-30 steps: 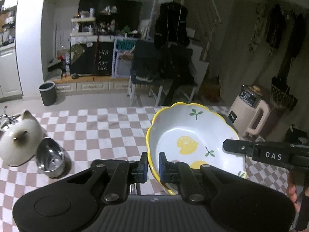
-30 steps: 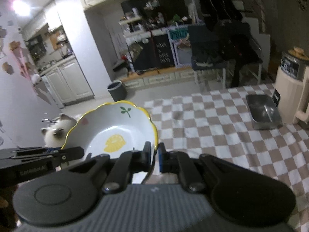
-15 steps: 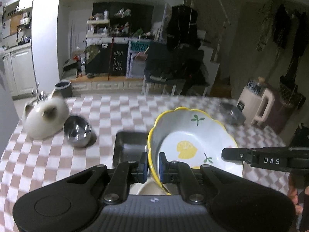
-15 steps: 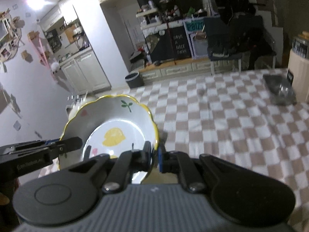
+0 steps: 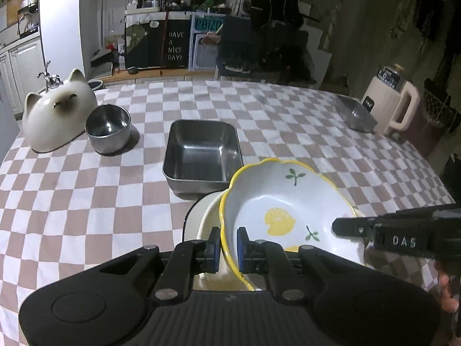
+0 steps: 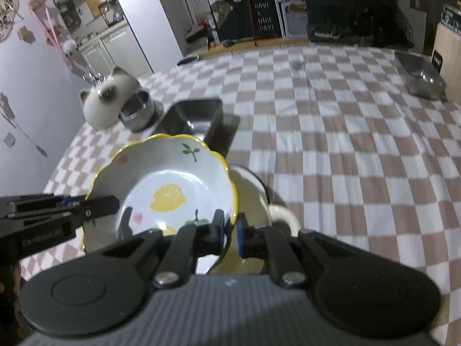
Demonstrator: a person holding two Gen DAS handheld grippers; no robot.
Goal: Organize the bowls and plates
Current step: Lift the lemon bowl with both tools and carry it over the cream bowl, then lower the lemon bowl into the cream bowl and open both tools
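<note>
Lemon-print bowl (image 5: 276,201) pinched at opposite rims by left tool (image 5: 227,243) and right tool (image 6: 229,232), just above cream dish (image 5: 201,216), near steel tray (image 5: 201,150).

Two steel trays (image 5: 201,150) (image 5: 355,113); one steel bowl (image 5: 108,129); one lemon bowl (image 5: 285,210); one cream bowl (image 5: 203,222); one cat jar (image 5: 56,115).

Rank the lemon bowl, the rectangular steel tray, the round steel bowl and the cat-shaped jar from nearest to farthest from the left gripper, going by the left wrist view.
From the left gripper:
1. Lemon bowl: rim clamped in its jaws.
2. Rectangular steel tray: just ahead, centre.
3. Round steel bowl: ahead, left.
4. Cat-shaped jar: far left, beside that bowl.
</note>
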